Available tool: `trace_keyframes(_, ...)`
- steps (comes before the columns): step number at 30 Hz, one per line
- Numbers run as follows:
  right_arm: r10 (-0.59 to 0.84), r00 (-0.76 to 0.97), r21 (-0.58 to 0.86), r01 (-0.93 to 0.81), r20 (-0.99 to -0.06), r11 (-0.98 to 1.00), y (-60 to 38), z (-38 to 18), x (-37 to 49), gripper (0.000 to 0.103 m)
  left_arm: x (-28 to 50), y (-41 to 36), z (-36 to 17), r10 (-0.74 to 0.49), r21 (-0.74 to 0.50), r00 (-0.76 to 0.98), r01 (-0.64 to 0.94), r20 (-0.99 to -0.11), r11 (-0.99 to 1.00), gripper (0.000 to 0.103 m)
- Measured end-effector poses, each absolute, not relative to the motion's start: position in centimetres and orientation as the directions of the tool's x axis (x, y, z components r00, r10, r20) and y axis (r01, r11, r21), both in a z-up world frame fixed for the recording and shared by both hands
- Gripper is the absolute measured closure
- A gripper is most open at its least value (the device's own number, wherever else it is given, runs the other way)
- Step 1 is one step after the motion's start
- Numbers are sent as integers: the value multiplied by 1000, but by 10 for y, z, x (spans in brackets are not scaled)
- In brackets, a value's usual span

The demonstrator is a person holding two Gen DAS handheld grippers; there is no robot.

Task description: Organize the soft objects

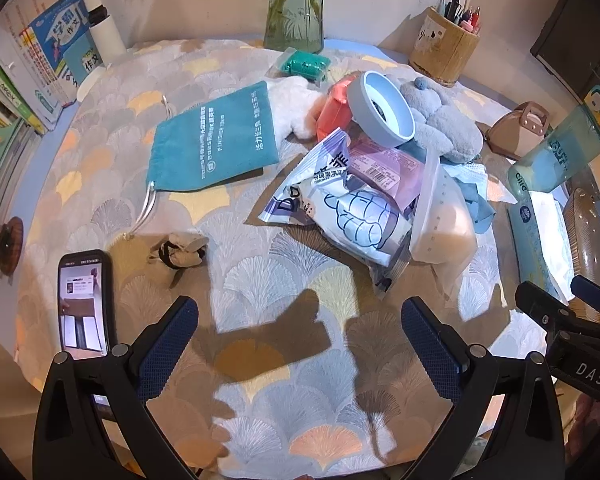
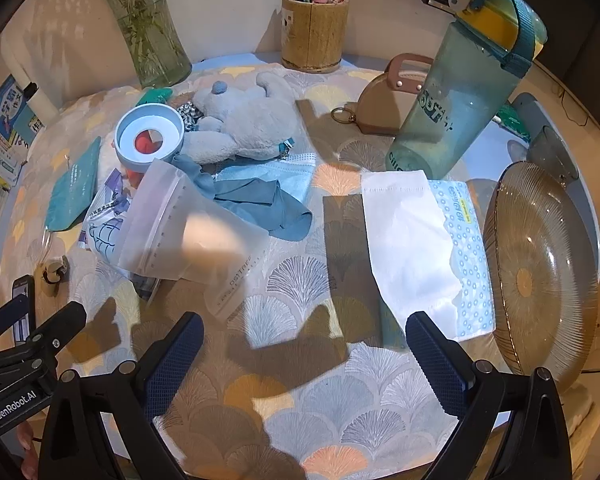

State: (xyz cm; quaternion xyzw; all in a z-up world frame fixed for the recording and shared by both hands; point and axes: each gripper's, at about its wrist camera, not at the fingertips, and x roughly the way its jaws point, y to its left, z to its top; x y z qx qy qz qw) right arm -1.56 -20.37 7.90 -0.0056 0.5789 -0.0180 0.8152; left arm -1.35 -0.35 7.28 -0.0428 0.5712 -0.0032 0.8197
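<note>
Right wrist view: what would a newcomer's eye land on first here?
Probably the heap of soft things left of centre: a grey plush toy lying behind a blue cloth, with a frosted zip bag in front. To the right, a tall water bottle stands behind a tissue pack, beside a glass bowl. Both grippers hang open.

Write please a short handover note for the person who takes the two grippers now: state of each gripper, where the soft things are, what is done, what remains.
Left gripper: open, empty, above bare tablecloth.
Right gripper: open, empty, near the tissue pack.
Soft things: grey plush toy, blue cloth, face mask and frosted zip bag lie heaped mid-table; teal drawstring pouch lies flat beside the heap.
Done: nothing visibly sorted.
Left: all of it.
</note>
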Motion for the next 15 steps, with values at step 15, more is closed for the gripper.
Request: trace_keyframes(15, -30, 412, -13, 44, -911, 999, -190, 91, -28, 2, -14, -4, 69, -64, -84, 339, -43, -939, 996, 1)
